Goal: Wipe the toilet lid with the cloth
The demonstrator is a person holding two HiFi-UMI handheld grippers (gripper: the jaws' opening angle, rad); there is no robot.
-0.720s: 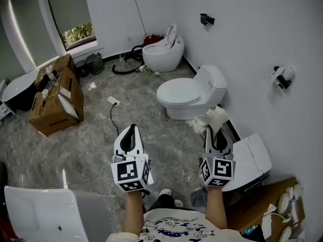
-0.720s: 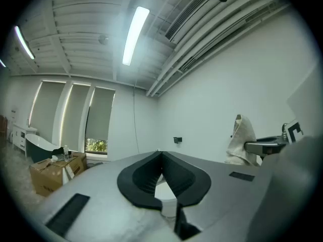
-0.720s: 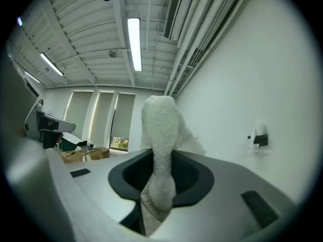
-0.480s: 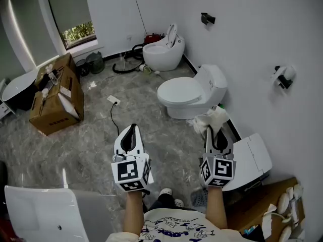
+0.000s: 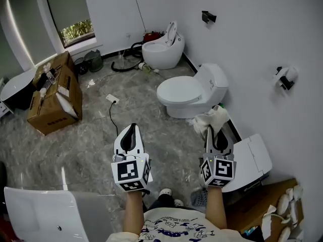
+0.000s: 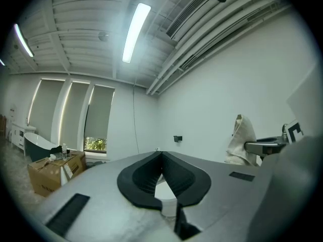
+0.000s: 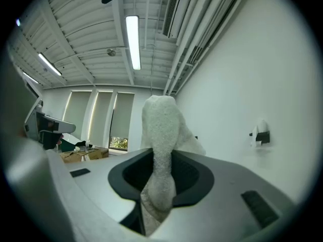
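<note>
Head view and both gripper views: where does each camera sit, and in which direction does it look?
Head view: on the person's head, looking steeply down at floor and closed toilet; shows both forearms, left gripper, right gripper.
Left gripper view: on the left gripper, looking along its shut jaws toward the window.
Right gripper view: on the right gripper, looking along jaws clamped on the cloth, tilted toward the ceiling.
Shared: cloth and cardboard box appear in all three.

Rough terry cloth (image 7: 160, 150); smooth glossy toilet lid (image 5: 179, 91)
</note>
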